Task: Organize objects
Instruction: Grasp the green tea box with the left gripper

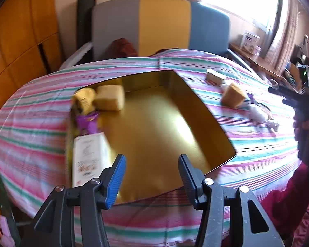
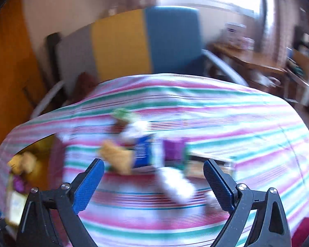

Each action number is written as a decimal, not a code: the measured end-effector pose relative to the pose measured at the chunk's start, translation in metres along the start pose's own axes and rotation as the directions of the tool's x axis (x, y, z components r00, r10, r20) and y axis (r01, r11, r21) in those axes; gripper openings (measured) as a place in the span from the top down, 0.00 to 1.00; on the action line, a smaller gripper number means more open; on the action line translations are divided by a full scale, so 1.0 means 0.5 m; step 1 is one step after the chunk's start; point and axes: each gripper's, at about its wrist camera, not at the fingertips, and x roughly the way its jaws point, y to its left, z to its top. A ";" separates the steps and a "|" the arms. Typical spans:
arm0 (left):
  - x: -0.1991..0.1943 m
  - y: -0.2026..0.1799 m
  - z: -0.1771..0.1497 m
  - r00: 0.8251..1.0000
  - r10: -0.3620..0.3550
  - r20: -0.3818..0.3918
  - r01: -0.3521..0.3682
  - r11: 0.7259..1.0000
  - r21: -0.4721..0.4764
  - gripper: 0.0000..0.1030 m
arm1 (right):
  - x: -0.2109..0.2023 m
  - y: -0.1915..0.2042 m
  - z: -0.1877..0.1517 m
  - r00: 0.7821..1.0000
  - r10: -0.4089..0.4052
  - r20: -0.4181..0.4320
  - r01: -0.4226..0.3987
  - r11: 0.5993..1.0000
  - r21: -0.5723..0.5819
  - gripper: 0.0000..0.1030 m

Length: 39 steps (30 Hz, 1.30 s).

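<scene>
Tablecloth [image 1: 41,111] with pink, green and white stripes covers the whole table. On it sits a big gold box [image 1: 208,123], open at the top, near the left side of the cloth. Inside the box, along its left wall, things are lined up: a white packet [image 1: 88,158] at the near end, a purple wrapper [image 1: 86,122] next, then a yellow cake [image 1: 84,98] and a tan block [image 1: 110,97] in the far left corner. The rest of the box floor is bare and shiny.

On the cloth to the right of the box lie more things, still outside it: a small white box [image 1: 215,75] near the far edge, another tan block [image 1: 233,94] just beside it, and some white and purple bits, too blurry to name.

The left gripper [image 1: 152,177] hangs over the near edge of the box, its jaws partly apart and holding nothing. The right gripper [image 2: 153,183] hangs over the blurry pile, its jaws spread wide, with nothing pinched.
</scene>
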 end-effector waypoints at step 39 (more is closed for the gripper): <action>0.532 -0.471 0.507 0.981 -0.063 -0.186 0.124 0.933 0.339 0.12 | 0.035 -0.109 -0.022 0.958 0.268 -0.101 -0.222 0.919 0.327 0.01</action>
